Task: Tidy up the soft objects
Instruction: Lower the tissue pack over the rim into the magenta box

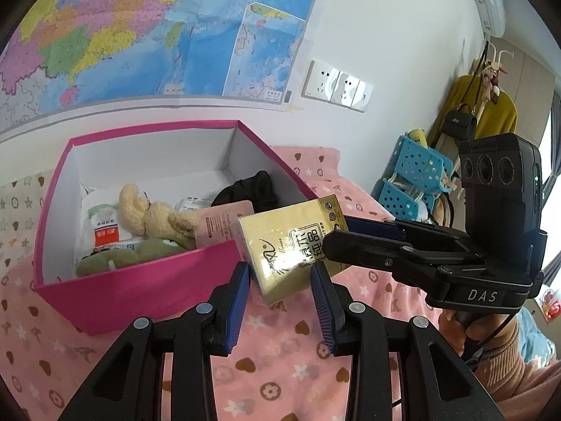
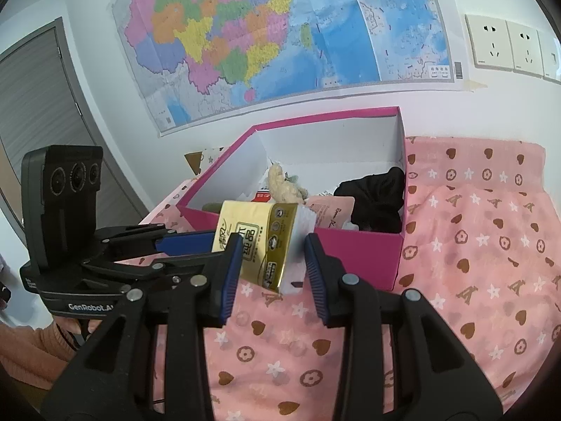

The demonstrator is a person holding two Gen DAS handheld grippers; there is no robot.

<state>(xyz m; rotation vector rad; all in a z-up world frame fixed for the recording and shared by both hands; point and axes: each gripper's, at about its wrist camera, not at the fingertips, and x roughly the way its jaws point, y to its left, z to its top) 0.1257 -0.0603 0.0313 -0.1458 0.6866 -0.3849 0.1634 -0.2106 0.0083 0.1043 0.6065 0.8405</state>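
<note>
Pink blanket (image 1: 280,368) below, tissue pack (image 1: 291,242) pinched between both grippers' jaws.

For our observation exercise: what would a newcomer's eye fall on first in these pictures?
A bright pink box sits open on the pink patterned blanket, with plush toys inside. At its front edge, both claws meet on a gold tissue pack. A colourful map fills the wall behind.
</note>
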